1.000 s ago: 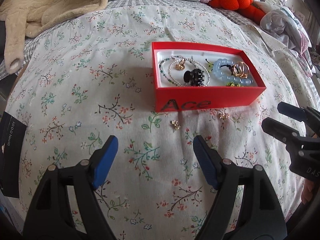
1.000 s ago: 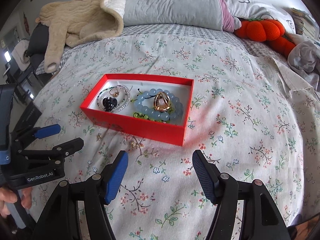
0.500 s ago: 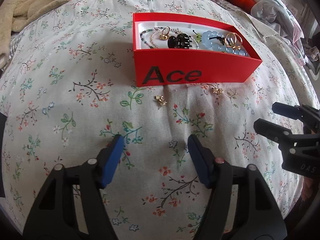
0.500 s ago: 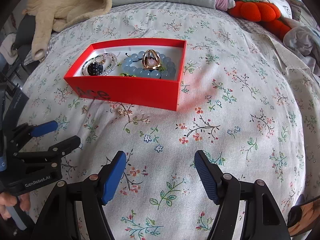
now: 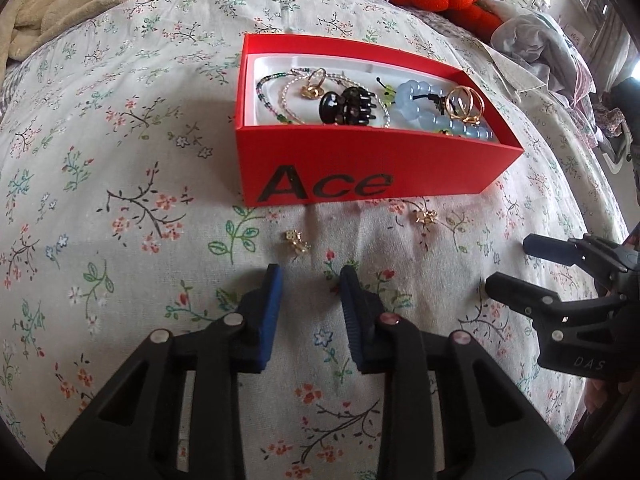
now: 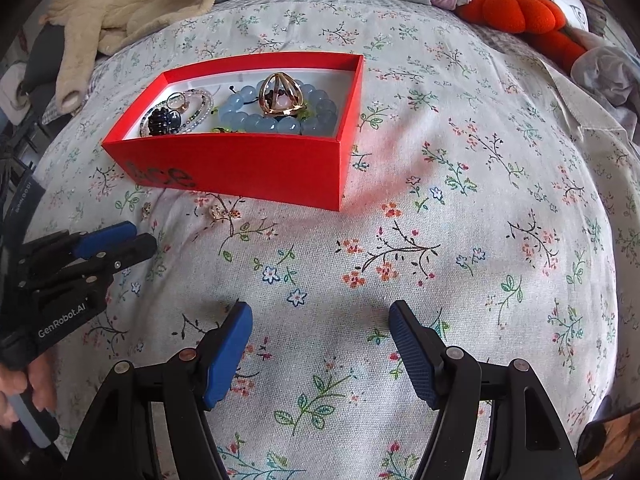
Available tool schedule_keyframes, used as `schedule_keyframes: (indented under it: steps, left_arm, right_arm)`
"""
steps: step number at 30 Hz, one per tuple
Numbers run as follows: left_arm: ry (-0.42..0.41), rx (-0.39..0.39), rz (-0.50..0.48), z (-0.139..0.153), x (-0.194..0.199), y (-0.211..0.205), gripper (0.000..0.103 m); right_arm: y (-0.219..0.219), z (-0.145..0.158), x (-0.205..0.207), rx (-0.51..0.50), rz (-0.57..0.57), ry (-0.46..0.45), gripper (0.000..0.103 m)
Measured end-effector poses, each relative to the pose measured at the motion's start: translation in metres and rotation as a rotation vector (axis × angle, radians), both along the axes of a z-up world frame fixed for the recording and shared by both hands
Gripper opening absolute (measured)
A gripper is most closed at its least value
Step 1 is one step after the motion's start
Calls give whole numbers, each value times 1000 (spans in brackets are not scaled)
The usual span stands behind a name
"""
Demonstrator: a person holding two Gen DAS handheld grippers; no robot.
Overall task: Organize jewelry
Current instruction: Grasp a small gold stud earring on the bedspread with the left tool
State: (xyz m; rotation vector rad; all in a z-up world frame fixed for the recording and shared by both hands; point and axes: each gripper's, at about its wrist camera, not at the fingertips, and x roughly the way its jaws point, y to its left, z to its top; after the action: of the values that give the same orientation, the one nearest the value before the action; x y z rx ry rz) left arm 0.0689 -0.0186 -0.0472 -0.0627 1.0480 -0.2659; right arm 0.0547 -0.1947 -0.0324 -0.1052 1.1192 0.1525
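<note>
Blue-padded left gripper (image 5: 310, 276), lower centre of the left wrist view: jaws narrowed but still apart, having just been closing, nothing between the pads, printed bedspread (image 5: 120, 160) showing through the gap.

Gold earring (image 5: 297, 240), just above and slightly left of that gap, lying loose on the bedspread, not touched by either pad. Its long axis appears to slant from upper left to lower right, though it is too small to tell which end is the front. Judged the next pick: a short push up-frame should bring the pads to either side of it.

Second gold earring (image 5: 425, 216), further right and a little higher, near the foot of the box; the same piece shows at centre left in the right wrist view, well up-frame of the right gripper (image 6: 320, 332), whose jaws stand wide apart and empty. The left gripper is nearer both earrings.

Red box (image 5: 360, 168), beyond both earrings, long side facing the left gripper and running left to right, already holding bead bracelets, rings and a black hair claw.
</note>
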Motion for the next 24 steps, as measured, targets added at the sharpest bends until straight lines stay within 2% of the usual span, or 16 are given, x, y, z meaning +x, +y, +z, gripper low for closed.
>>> schedule_keyframes:
  steps: [7, 9, 11, 17, 21, 24]
  left_arm:
    - [-4, -15, 20, -2, 10, 0, 21]
    - [-4, -8, 26, -3, 11, 0, 12]
    - [2, -7, 36, -3, 13, 2, 8]
    - [13, -30, 57, 3, 12, 7, 6]
    - [9, -26, 64, 9, 7, 11, 6]
    - [-1, 7, 66, 14, 3, 14, 6]
  right_arm:
    - [-1, 0, 1, 1, 0, 1, 72]
    - [-1, 0, 1, 1, -1, 1, 72]
    - [-2, 0, 3, 4, -4, 3, 72]
    - [-2, 2, 9, 9, -8, 0, 72]
    - [5, 4, 11, 16, -3, -6, 72]
    - [13, 4, 12, 18, 6, -12, 72]
